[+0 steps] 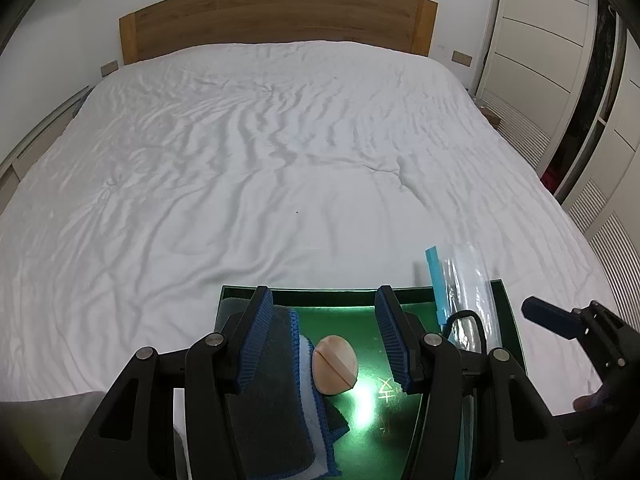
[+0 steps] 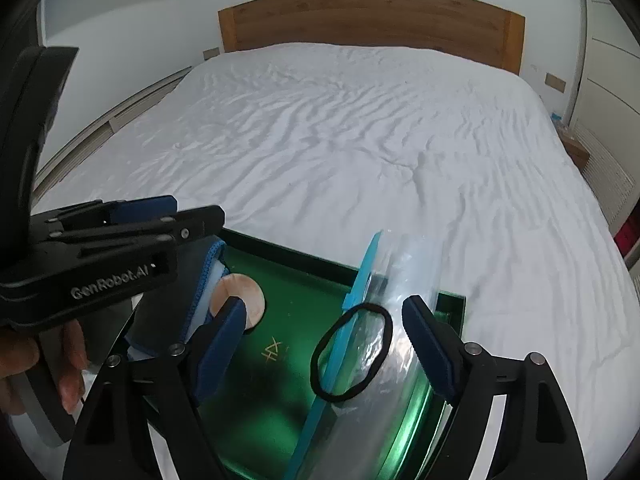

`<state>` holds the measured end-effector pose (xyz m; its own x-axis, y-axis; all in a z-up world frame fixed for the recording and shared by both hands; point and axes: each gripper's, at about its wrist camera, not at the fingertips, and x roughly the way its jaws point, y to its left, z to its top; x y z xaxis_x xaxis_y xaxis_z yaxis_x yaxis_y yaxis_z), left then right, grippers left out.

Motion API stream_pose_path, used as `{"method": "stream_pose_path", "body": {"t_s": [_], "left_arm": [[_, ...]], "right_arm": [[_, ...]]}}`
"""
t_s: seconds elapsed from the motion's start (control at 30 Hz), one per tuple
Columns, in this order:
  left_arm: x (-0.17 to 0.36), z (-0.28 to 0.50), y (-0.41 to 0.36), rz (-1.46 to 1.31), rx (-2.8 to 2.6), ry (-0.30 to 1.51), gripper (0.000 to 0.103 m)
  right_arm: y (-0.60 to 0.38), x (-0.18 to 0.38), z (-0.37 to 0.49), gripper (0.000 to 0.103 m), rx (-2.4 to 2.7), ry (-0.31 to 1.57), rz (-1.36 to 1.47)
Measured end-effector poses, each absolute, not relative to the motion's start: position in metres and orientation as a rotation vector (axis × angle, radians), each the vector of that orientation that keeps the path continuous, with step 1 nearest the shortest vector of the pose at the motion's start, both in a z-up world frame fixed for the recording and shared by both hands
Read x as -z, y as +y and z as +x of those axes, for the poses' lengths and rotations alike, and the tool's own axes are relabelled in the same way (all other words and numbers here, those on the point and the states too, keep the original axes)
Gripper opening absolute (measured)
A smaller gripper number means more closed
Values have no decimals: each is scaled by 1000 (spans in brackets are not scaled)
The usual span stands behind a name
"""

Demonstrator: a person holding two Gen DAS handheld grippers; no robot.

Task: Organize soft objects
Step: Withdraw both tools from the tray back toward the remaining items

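A green tray [image 1: 344, 300] [image 2: 296, 264] sits on the near part of a white bed. In it lie a rolled grey cloth with blue edging [image 1: 276, 396] [image 2: 168, 304], a round beige sponge [image 1: 335, 364] [image 2: 244, 292], a clear zip bag with a blue strip [image 1: 460, 284] [image 2: 400, 280] and a black hair tie [image 1: 466, 322] [image 2: 352, 354]. My left gripper [image 1: 326, 336] [image 2: 168, 216] is open above the cloth and sponge. My right gripper [image 2: 332, 344] [image 1: 536, 312] is open above the hair tie and bag.
The wrinkled white bed sheet [image 1: 280, 140] [image 2: 380, 140] fills the view, with a wooden headboard [image 1: 276, 16] [image 2: 372, 20] at the far end. White wardrobe doors [image 1: 560, 40] stand to the right. A low ledge [image 1: 40, 136] runs along the left.
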<state>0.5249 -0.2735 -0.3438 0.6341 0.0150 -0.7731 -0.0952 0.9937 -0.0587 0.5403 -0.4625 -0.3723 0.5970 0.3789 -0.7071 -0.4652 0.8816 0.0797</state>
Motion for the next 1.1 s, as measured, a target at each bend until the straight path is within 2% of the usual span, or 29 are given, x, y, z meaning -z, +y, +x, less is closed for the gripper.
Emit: {"method": "stream_pose_path", "body": {"t_s": [0.4,0.5,0.77,1.1], "left_arm": [[331,503,-284,-99,-38,881,47],[326,490,-287,-109,-20,877,47],[318,422,-296,-128,58,878,51],[292,311,-271,-92,191,871,51]], "right_arm": [[-470,379,511,84,-422,843,-88],[-474,373,491,91,-402,839,-81],[-492,362,420,99,-328,849,-69],[-486,335,296,100,-238,868,-6]]}}
